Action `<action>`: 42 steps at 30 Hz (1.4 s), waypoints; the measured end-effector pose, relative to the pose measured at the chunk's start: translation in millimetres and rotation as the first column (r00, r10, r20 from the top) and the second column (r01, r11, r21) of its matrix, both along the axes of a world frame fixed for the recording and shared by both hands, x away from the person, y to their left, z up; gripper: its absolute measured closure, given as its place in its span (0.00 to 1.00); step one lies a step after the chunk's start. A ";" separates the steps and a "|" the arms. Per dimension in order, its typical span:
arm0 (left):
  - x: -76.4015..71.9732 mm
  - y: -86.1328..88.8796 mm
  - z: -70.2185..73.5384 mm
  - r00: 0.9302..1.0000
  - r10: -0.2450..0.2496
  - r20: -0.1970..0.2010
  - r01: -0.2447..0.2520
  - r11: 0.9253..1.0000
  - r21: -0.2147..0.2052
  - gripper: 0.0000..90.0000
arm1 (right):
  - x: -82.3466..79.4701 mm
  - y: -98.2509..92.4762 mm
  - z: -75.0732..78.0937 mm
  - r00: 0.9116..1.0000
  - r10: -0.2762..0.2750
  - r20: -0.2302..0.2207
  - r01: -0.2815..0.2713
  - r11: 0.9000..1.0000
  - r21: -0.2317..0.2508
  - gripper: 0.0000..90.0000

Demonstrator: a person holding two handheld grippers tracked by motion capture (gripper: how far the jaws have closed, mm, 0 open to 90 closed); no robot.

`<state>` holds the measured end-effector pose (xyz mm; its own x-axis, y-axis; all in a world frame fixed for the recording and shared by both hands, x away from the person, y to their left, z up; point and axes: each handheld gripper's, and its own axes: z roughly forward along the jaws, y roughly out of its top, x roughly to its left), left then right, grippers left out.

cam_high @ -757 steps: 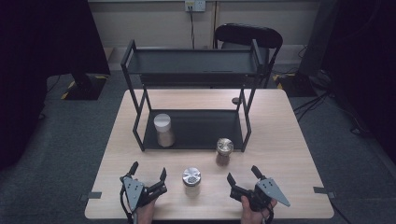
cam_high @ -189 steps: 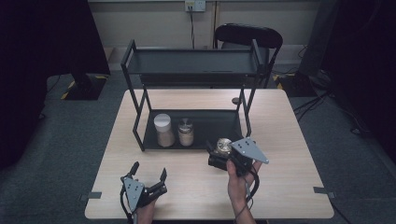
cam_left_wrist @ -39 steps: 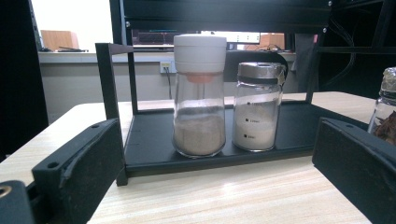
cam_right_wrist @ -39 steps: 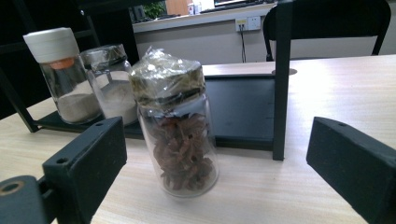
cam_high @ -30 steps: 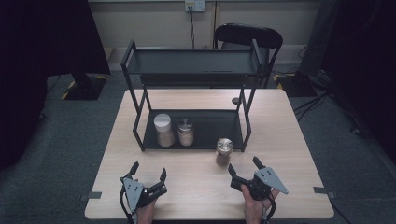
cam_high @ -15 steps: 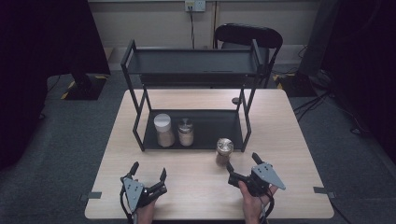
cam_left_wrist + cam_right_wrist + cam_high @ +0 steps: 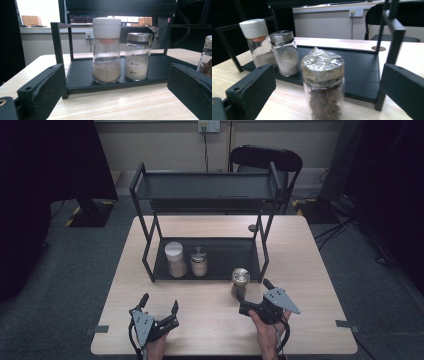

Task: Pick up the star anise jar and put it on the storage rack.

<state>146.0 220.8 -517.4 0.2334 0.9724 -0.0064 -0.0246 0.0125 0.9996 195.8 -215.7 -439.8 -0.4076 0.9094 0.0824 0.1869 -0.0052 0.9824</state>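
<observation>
1. Standing on the table (image 7: 310, 270), just in front of the rack's (image 7: 210, 195) lower shelf at its right front post, the foil-topped jar (image 7: 240, 281) is being left untouched.
2. Being held just before that jar, the right gripper (image 7: 254, 295) is being kept with jaws wide apart; the jar is being framed between them in the right gripper view (image 7: 323, 82), unpressed.
3. Resting low at the table's near edge, the left gripper (image 7: 159, 303) is being held wide open and empty.
4. On the shelf, a white-capped jar (image 7: 175, 259) and a steel-capped jar (image 7: 198, 261) are being kept side by side.
</observation>
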 end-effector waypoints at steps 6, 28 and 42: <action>0.0 0.1 0.0 1.000 0.000 0.000 0.000 1.000 0.000 0.02 | 7.0 2.9 5.5 1.000 0.013 -0.013 -0.014 1.000 -0.006 0.02; -0.8 0.3 -1.4 1.000 0.000 0.008 0.000 1.000 -0.003 0.02 | 32.0 18.3 5.6 0.998 0.057 -0.035 -0.059 0.997 -0.046 0.08; -1.0 0.2 -1.9 1.000 0.001 0.011 -0.001 1.000 -0.005 0.02 | 45.5 20.6 -4.7 0.995 0.034 -0.092 -0.038 0.999 -0.036 0.12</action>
<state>145.0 221.0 -519.3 0.2325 0.9726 -0.0083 -0.0354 0.0170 0.9992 241.3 -195.1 -444.5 -0.4326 0.8975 0.0862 0.2750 0.0402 0.9606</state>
